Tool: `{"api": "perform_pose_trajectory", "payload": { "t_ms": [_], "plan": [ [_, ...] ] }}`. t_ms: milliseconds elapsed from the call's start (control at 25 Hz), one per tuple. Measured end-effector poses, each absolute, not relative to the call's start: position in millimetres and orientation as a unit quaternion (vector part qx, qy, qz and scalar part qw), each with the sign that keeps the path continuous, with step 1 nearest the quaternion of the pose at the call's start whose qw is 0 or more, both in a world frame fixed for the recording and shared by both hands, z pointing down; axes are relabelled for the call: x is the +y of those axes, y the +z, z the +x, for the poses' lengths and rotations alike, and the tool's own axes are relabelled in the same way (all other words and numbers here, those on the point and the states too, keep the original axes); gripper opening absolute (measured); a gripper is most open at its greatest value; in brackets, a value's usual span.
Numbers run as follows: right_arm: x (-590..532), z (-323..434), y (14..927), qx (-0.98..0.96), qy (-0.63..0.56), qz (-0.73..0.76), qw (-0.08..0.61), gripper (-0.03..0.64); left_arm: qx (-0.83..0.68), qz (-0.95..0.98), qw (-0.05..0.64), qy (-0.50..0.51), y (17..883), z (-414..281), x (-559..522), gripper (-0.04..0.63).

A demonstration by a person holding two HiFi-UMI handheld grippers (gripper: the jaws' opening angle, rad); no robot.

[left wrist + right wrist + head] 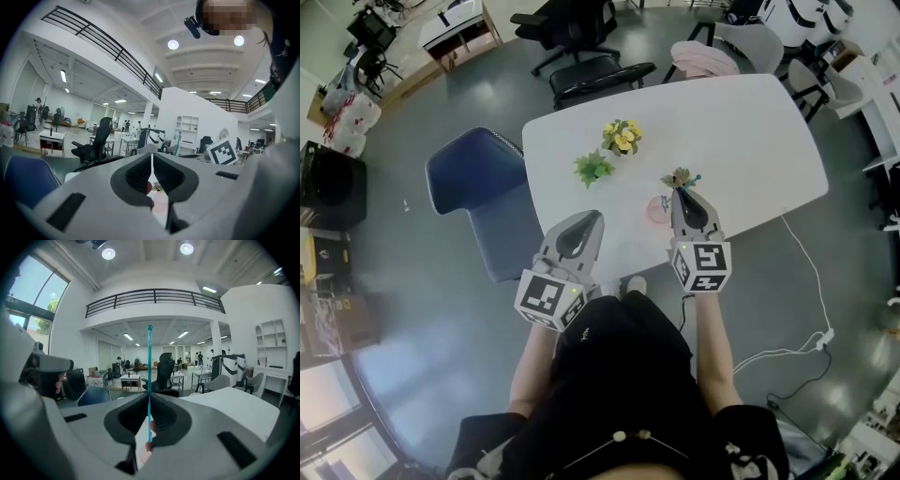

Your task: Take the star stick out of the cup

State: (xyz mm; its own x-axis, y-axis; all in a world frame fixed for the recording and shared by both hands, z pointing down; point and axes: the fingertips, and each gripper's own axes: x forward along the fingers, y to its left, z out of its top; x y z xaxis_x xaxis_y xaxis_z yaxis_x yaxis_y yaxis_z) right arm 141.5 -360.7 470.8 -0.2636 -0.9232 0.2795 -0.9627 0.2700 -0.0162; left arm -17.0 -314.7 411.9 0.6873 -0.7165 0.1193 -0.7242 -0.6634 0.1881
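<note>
My right gripper (679, 193) is shut on the star stick, a thin teal rod (149, 363) that stands upright between its pads and ends in a small knob high above. From the head view a brownish star (680, 177) shows at that gripper's tip, just right of the pink cup (657, 210) on the white table (750, 141). The cup shows as a pink blur (144, 453) under the right jaws. My left gripper (594, 218) hangs over the table's near edge, jaws shut (152, 161) with nothing between them.
A yellow flower pot (622, 136) and a small green plant (593, 168) stand mid-table. A blue chair (478, 187) is left of the table, a black office chair (581, 75) and a grey chair with pink cloth (712, 56) behind it. A cable (787, 352) trails on the floor at right.
</note>
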Motion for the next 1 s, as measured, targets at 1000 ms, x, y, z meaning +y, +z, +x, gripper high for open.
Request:
{"api": "perform_pose_trajectory", "payload": {
  "t_ms": [1000],
  "plan": [
    [-287,178,345,-0.776,0.015,0.63,-0.024,0.018,-0.367,0.925,0.098,0.001,398,28,-315,0.009]
  ]
}}
